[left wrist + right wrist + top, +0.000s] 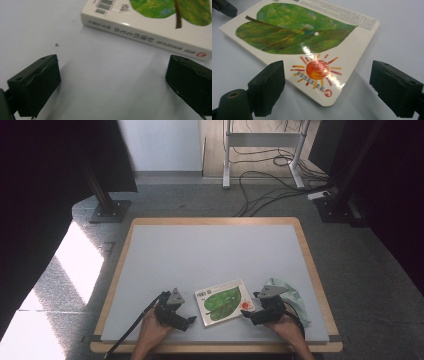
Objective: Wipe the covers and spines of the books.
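White square board book with a green leaf cover [224, 302] lies flat near the grey table's [210, 255] front edge, between the left gripper [185, 322] and right gripper [248, 314], both spread apart, empty

We see the table [210, 245] running away from us, with everything gathered along its near edge. The book [224, 301] lies flat on it, a little right of the middle. The left gripper [186, 322] rests on the table just left of the book, jaws spread and pointing toward its spine; in the left gripper view the book [160, 22] lies just beyond the jaws, apart from them. The right gripper [248, 314] sits at the book's right, and in the right gripper view the book's [312, 45] near corner reaches between the spread jaws. A cloth [292, 295] lies behind and right of the right gripper. Beyond the table's far edge, cables [272, 190] lie on the floor [200, 200].
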The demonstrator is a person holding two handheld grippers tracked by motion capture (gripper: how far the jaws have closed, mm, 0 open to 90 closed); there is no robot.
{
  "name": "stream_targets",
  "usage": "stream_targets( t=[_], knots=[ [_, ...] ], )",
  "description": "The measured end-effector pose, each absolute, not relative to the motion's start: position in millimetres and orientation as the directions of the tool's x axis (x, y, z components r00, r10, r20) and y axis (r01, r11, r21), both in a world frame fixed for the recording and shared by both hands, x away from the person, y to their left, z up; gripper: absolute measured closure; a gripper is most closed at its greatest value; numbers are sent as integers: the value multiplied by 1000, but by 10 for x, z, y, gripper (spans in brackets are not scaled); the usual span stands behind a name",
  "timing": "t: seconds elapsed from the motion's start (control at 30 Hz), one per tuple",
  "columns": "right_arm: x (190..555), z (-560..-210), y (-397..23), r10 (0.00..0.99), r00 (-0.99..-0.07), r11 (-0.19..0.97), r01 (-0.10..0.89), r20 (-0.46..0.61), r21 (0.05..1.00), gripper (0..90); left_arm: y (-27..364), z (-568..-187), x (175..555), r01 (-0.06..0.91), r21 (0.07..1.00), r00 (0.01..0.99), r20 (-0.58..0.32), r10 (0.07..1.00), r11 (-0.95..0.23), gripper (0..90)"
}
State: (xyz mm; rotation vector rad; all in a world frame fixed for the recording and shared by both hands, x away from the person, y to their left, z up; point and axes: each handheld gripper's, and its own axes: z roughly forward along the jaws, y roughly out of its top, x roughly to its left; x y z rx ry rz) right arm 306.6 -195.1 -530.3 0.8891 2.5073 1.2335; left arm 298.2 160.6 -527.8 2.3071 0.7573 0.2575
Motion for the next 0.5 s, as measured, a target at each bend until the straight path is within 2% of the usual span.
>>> stream_targets(
  t=[0.2, 0.5],
  knots=[
    [3038, -5331, -1876, 571, -820, 536, 397, 26, 745, 148, 1467, -5272, 2936, 409, 670, 839, -10, 544, -619, 63],
    [3155, -5328, -1867, 569, -819, 503, 419, 75, 756, 162, 1451, -5275, 3007, 393, 669, 857, -18, 515, -631, 54]
  ],
)
